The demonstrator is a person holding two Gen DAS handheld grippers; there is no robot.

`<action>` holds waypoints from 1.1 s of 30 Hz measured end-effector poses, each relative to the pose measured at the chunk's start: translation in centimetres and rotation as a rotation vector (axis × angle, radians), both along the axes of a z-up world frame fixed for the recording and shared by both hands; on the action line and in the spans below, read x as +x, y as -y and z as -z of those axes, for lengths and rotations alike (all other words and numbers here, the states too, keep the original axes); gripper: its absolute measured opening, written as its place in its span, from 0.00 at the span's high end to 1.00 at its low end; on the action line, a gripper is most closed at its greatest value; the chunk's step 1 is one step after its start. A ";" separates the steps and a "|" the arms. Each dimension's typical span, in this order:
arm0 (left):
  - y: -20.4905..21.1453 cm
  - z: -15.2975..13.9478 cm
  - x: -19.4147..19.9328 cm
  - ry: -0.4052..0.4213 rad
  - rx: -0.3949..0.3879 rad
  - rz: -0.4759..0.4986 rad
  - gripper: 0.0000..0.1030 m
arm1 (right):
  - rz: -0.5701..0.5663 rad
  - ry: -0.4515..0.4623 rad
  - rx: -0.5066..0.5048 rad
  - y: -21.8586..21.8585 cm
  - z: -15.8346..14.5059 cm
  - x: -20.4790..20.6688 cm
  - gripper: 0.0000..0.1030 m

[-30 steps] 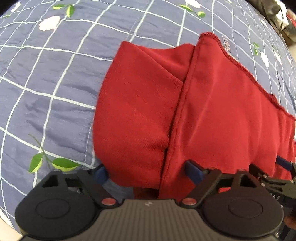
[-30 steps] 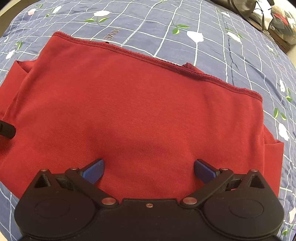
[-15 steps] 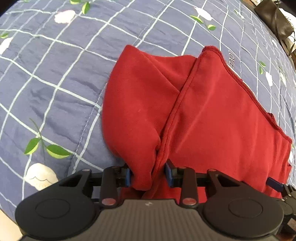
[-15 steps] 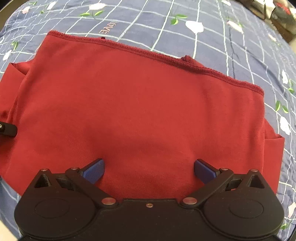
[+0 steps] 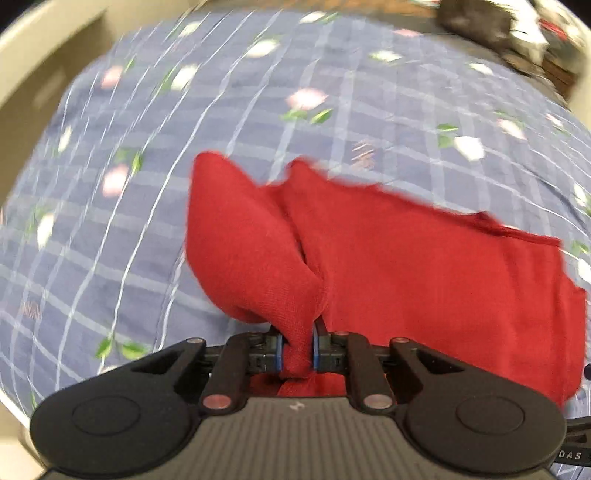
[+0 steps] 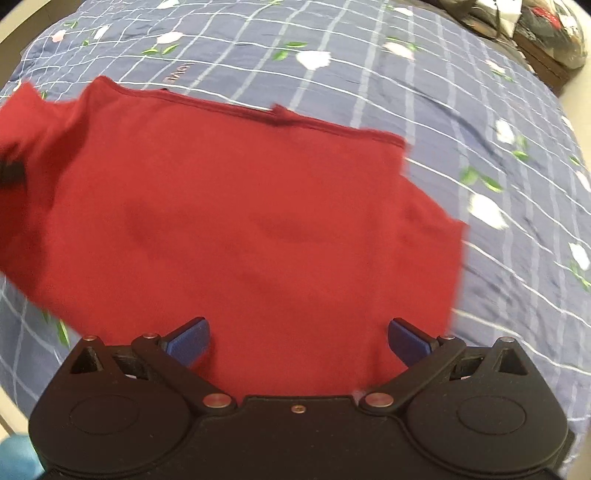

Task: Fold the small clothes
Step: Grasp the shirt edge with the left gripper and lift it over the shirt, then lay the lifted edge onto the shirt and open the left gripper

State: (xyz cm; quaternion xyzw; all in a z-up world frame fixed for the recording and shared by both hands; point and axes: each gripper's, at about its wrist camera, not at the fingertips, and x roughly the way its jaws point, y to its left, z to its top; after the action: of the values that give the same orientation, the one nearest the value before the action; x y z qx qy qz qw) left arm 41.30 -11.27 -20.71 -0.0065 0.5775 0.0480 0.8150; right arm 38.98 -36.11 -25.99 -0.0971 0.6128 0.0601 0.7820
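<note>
A small red garment (image 5: 406, 266) lies on a blue checked bedspread with flowers (image 5: 147, 184). My left gripper (image 5: 297, 350) is shut on a bunched fold at the garment's near left edge, and the sleeve part (image 5: 240, 251) rises from the bed. In the right wrist view the red garment (image 6: 240, 221) spreads wide in front of my right gripper (image 6: 297, 341), which stands open above its near edge with nothing pinched. The left gripper (image 6: 11, 171) shows as a dark blur at the far left.
The bedspread (image 6: 480, 110) stretches out on all sides of the garment. Dark bags and clutter (image 5: 517, 33) sit beyond the bed's far right corner. A pale floor or wall (image 5: 37, 55) shows past the bed's left edge.
My left gripper closed on the garment's left edge and has lifted it up and away from the bed; the view is blurred with motion. The right gripper stays open over the cloth.
</note>
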 end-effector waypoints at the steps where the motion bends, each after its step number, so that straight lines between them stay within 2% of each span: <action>1: 1.8 -0.8 -0.1 0.019 0.019 0.037 0.87 | 0.002 0.002 -0.001 1.1 -0.4 -0.6 0.01; 5: 9.6 -3.1 -0.2 0.081 0.055 0.187 0.87 | 0.029 -0.001 -0.003 6.4 -1.6 -2.7 0.01; 8: 15.9 -3.2 -0.6 0.096 0.077 0.310 0.87 | 0.053 -0.015 -0.021 10.1 -1.8 -4.1 0.01; 12: 22.9 -1.3 -1.8 0.065 0.079 0.445 0.86 | 0.096 -0.047 -0.057 14.7 -1.2 -5.8 0.01; 15: 26.2 1.1 -2.7 0.007 0.072 0.488 0.86 | 0.127 -0.067 -0.068 17.3 -0.8 -6.7 0.01; 20: 28.2 2.9 -4.3 -0.018 0.116 0.523 0.85 | 0.150 -0.092 -0.074 19.9 0.0 -7.4 0.01; 24: 28.2 3.0 -4.3 -0.033 0.110 0.511 0.82 | 0.157 -0.111 -0.058 20.4 0.5 -7.3 0.01; 28: 28.3 2.7 -4.3 -0.035 0.077 0.503 0.76 | 0.149 -0.124 -0.033 20.3 1.0 -6.9 0.01; 33: 28.3 2.1 -5.2 -0.048 -0.016 0.505 0.70 | 0.150 -0.132 -0.009 20.0 1.4 -6.0 0.01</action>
State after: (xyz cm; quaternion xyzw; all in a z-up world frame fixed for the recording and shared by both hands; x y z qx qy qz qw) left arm 36.09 -39.59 -22.83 0.1326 0.5805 -0.1613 0.7870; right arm 32.96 -56.11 -27.39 -0.0506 0.6686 0.0049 0.7419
